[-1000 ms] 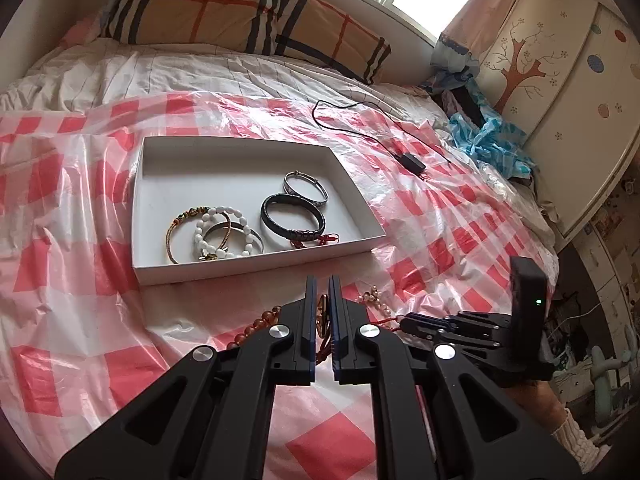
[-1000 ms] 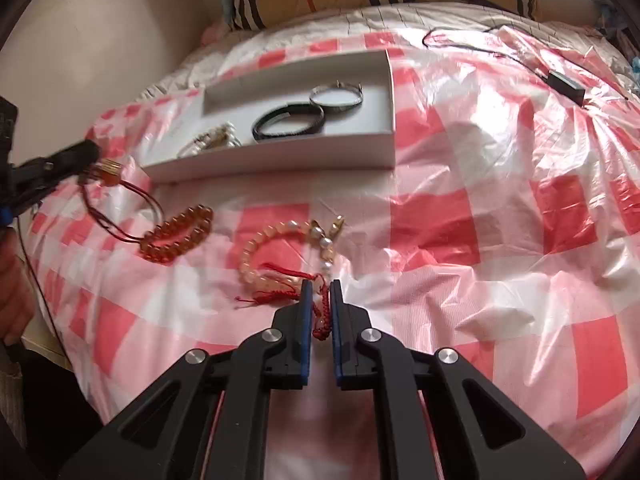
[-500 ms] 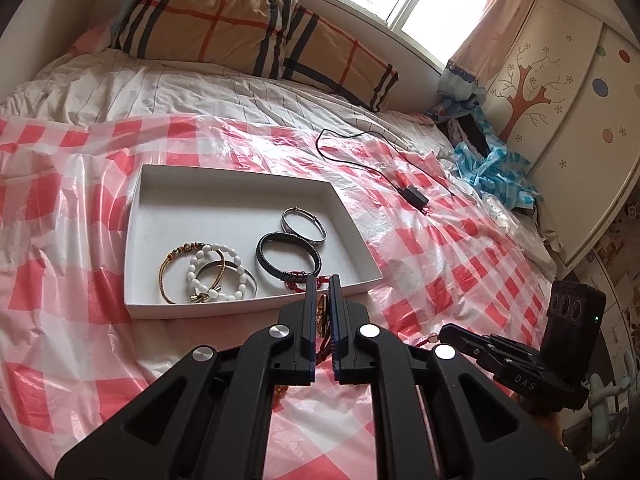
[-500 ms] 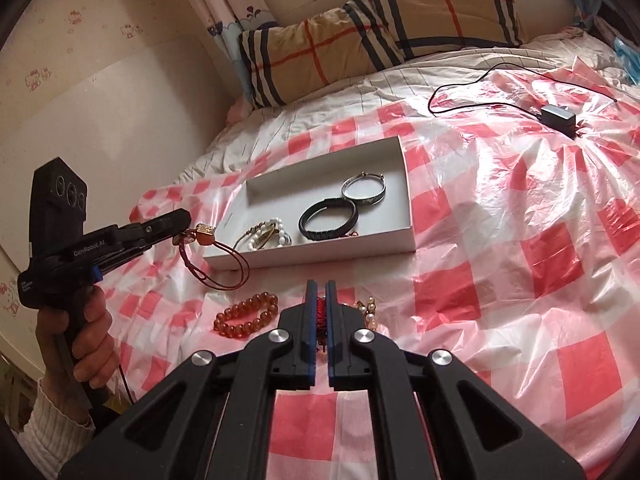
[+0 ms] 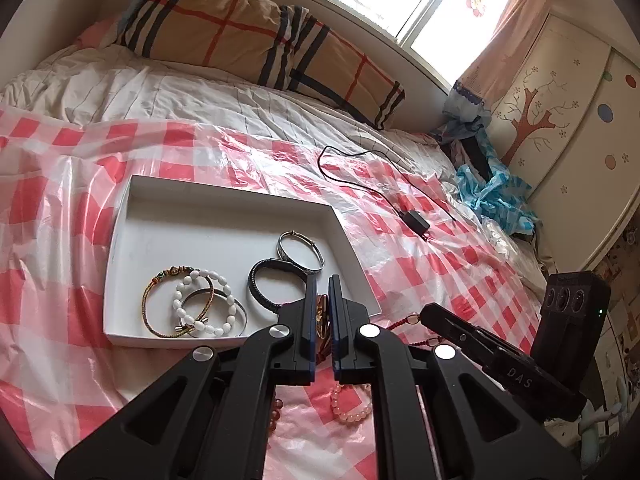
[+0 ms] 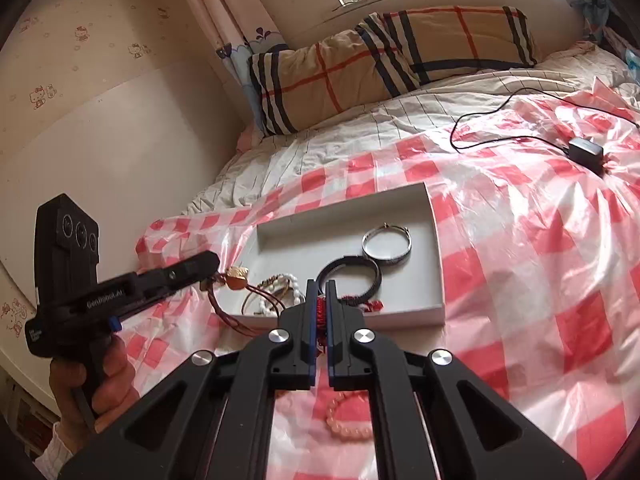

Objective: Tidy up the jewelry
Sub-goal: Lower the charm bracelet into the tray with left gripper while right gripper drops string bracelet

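Pinching a gold charm on a dark red cord [image 6: 236, 276], the left gripper [image 5: 322, 312] has its jaws pressed onto it; the cord loop hangs below the tips over the near left corner of the white box [image 6: 436, 272]. Right gripper [image 6: 319, 312]: jaws pressed together on a red knotted cord [image 6: 320, 312], raised above the near edge of the box; red tassel ends show just beyond the tips. A hand [image 6: 96, 384] holds the left gripper's handle.

Inside the box, along its near side: a gold bangle [image 5: 160, 304], a white bead bracelet [image 5: 200, 300] overlapping a grey bangle [image 5: 236, 312], a black braided bracelet [image 5: 268, 280] and a silver bangle [image 5: 300, 250] touching it toward the far right. The far half of the box is bare.

Box sits on a red-and-white checked plastic sheet [image 5: 420, 272] spread over the bed. A pink bead bracelet [image 6: 348, 420] lies on the sheet near its front edge, below the grippers. A black charger with cable [image 5: 414, 220] lies near the sheet's far right edge. A plaid pillow [image 5: 248, 40] is at the head of the bed.
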Demonstrator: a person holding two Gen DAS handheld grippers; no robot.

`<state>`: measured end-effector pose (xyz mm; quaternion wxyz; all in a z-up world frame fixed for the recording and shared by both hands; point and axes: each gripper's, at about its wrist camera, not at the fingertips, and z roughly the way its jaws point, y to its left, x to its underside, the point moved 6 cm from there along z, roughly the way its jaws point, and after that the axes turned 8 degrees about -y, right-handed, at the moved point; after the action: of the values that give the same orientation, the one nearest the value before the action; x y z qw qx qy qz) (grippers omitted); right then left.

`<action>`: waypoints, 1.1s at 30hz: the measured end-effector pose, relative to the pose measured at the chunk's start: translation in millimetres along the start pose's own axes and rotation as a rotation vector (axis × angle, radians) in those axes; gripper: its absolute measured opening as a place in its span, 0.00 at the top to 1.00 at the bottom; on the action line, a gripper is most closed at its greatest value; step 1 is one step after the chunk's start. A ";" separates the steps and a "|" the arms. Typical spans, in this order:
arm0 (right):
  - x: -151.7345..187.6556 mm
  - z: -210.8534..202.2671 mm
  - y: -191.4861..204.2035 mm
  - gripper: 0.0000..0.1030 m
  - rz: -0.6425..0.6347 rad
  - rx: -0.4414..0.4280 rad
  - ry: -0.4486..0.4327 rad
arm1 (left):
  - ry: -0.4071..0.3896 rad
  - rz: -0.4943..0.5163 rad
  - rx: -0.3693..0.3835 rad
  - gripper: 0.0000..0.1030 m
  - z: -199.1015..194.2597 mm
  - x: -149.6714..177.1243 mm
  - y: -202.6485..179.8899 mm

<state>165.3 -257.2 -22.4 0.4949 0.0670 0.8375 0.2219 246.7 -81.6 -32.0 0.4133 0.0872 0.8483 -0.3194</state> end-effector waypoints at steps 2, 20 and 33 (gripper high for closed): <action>-5.1 6.6 2.6 0.96 -0.004 -0.007 -0.009 | -0.005 -0.007 -0.002 0.95 3.1 -1.0 0.9; -30.5 58.8 22.6 0.96 -0.030 -0.052 -0.042 | -0.061 -0.032 -0.036 0.95 18.6 -16.3 14.8; -28.0 76.1 23.5 0.96 -0.041 -0.058 -0.033 | -0.064 0.001 -0.051 0.95 26.5 -15.4 8.9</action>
<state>242.1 -222.2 -21.1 0.5147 0.0391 0.8237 0.2348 277.4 -89.1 -36.6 0.4424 0.0670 0.8426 -0.2998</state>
